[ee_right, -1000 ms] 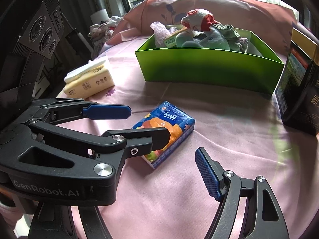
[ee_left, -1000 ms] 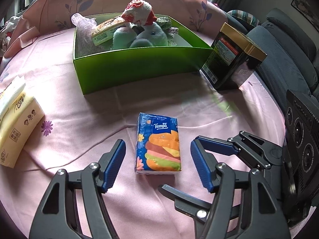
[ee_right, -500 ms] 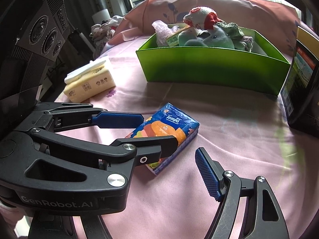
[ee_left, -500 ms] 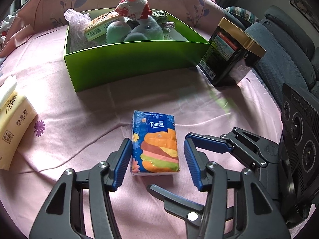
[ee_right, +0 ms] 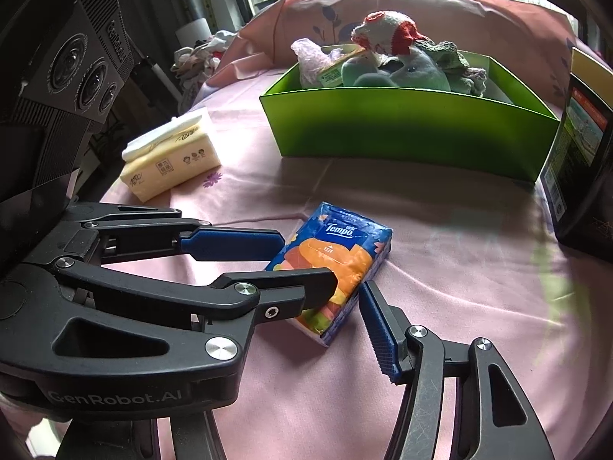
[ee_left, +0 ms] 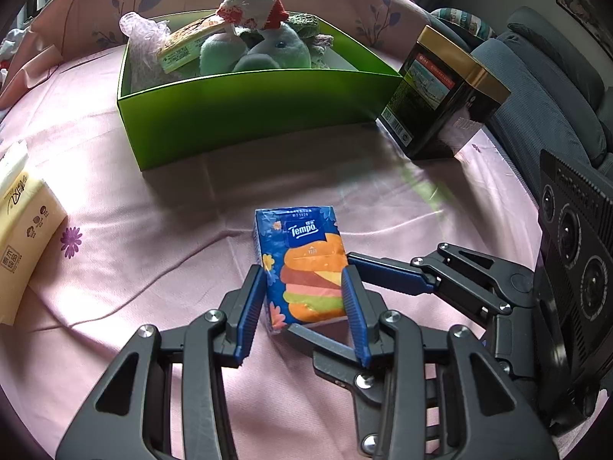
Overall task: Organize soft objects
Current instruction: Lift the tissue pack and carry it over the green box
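Observation:
A blue Tempo tissue pack (ee_left: 304,264) with a burger print lies on the pink cloth. My left gripper (ee_left: 304,299) is shut on its near end, blue pads against both sides. The pack also shows in the right wrist view (ee_right: 337,264), with the left gripper (ee_right: 302,264) on it. My right gripper is open; only its right finger (ee_right: 379,335) shows, just right of the pack, the other hidden behind the left tool. A green box (ee_left: 249,115) behind holds a plush toy (ee_left: 268,51), a knitted piece and packets.
A yellow tissue pack (ee_left: 23,237) lies at the left, also in the right wrist view (ee_right: 168,157). A dark tin with a gold lid (ee_left: 444,96) stands right of the green box. A grey sofa (ee_left: 555,96) is beyond the table's right edge.
My left gripper moved forward around the Tempo pack and closed from wide open onto its sides. The right gripper stayed open and shifted slightly closer.

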Demonstrator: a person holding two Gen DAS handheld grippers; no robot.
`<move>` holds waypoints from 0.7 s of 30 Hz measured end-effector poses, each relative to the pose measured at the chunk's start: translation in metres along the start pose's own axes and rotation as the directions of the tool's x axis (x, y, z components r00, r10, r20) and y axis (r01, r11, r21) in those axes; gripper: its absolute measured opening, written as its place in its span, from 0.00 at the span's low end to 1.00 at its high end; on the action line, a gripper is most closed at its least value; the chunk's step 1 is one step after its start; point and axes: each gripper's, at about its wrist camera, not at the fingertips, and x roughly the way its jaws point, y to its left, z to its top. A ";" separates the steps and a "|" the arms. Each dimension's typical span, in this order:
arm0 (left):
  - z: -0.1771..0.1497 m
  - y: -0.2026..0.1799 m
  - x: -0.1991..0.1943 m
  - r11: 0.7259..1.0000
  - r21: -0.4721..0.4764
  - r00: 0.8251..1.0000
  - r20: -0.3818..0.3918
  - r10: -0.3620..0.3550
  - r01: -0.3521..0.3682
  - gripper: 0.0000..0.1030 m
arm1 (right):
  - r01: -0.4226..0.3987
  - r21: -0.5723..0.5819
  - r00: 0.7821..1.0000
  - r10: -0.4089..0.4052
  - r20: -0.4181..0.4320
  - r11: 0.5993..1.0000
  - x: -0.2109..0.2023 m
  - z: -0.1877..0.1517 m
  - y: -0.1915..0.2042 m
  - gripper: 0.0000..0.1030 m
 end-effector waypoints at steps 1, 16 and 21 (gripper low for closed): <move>0.000 -0.001 0.000 1.000 0.003 1.000 0.000 0.002 -0.002 0.38 | 0.004 0.001 1.000 -0.004 0.000 1.000 0.000 0.000 0.000 0.54; -0.001 -0.008 -0.006 1.000 0.019 0.999 0.026 0.023 -0.023 0.40 | 0.016 -0.007 0.999 -0.015 0.047 1.000 -0.011 -0.002 0.003 0.49; 0.001 -0.012 -0.015 0.999 0.024 0.999 0.047 0.022 -0.023 0.40 | 0.021 -0.013 0.997 -0.020 0.070 1.000 -0.020 0.001 0.006 0.49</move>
